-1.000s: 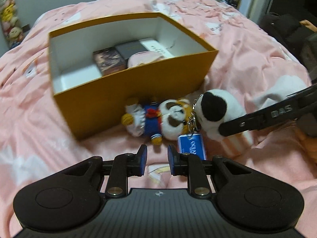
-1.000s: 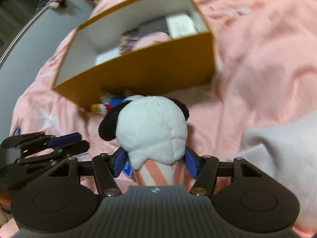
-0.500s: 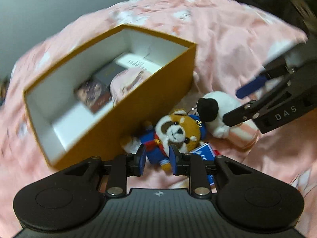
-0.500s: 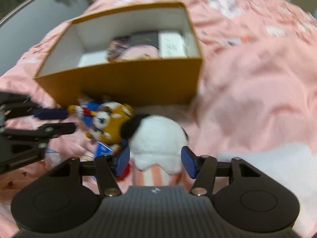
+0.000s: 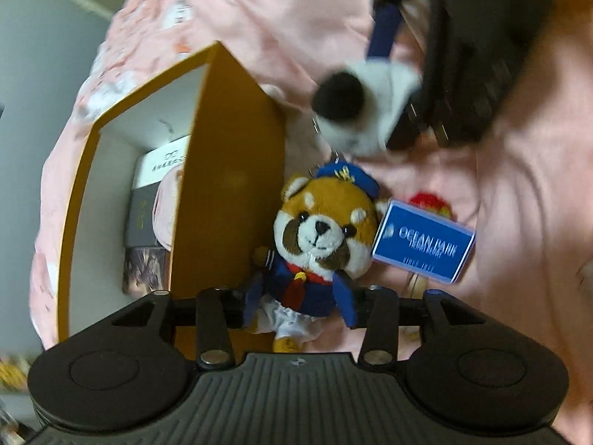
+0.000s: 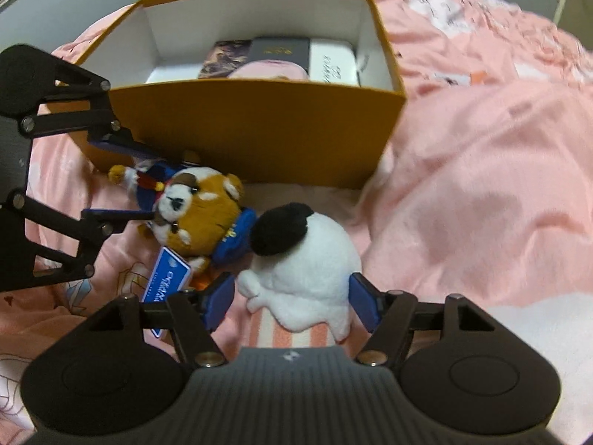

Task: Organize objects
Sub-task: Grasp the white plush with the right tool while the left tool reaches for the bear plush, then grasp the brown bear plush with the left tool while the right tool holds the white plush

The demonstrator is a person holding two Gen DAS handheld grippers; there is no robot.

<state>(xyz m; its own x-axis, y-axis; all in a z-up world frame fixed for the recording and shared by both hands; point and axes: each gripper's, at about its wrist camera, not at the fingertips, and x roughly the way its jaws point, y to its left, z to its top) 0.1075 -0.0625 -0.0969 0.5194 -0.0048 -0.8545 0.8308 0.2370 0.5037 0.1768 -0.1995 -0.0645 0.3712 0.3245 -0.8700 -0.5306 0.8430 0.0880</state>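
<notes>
Left wrist view shows the red panda plush lying on the pink bed between the left gripper fingers, which bracket its blue body, wide and not visibly squeezing. Just beyond them sits the orange box. The right gripper straddles the panda plush, fingers spread wide. Both likely need closing, then lifting into the box.

Black ribbed hand-held gripper bodies, blue finger pads, silver screws, round side discs.
</notes>
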